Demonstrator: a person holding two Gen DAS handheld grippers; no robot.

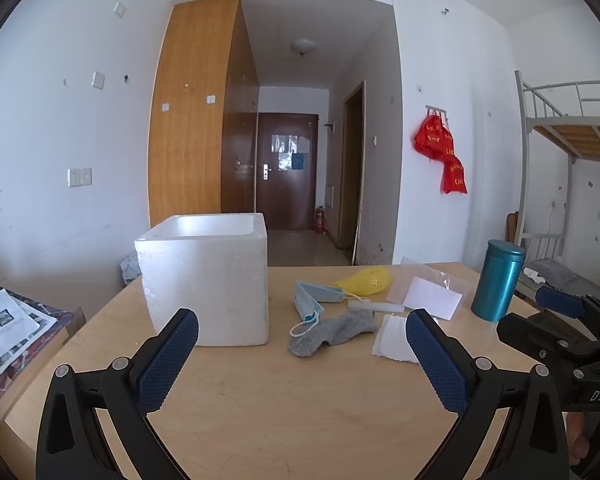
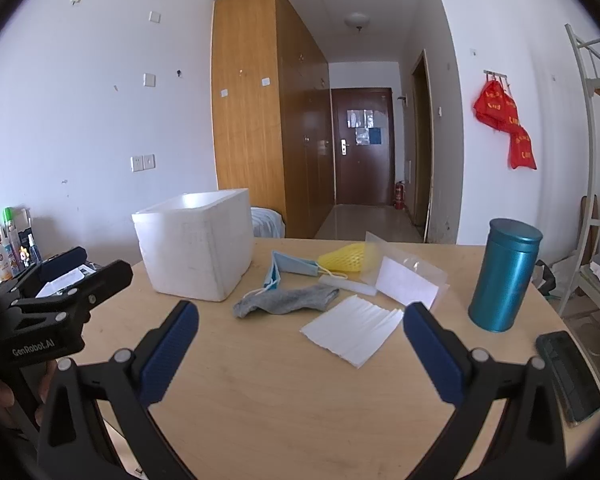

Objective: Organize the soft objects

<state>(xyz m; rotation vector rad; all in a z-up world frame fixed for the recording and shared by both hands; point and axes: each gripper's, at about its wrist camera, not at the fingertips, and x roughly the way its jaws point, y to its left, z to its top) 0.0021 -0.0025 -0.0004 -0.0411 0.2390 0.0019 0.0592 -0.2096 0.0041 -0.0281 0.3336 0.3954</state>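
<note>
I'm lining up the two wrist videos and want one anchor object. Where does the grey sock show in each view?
Left wrist: the grey sock lies just right of centre, between the gripper fingers, right of the white foam box.
Right wrist: the grey sock lies slightly left of centre, right of the foam box.
Shared landmark: the teal canister stands at the table's right in both.

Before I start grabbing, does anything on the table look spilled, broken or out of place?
Nothing spilled or damaged. The gray sock, blue face mask and yellow foam net lie loosely heaped beside the white foam box, not yet in it. The teal canister stands upright.
</note>
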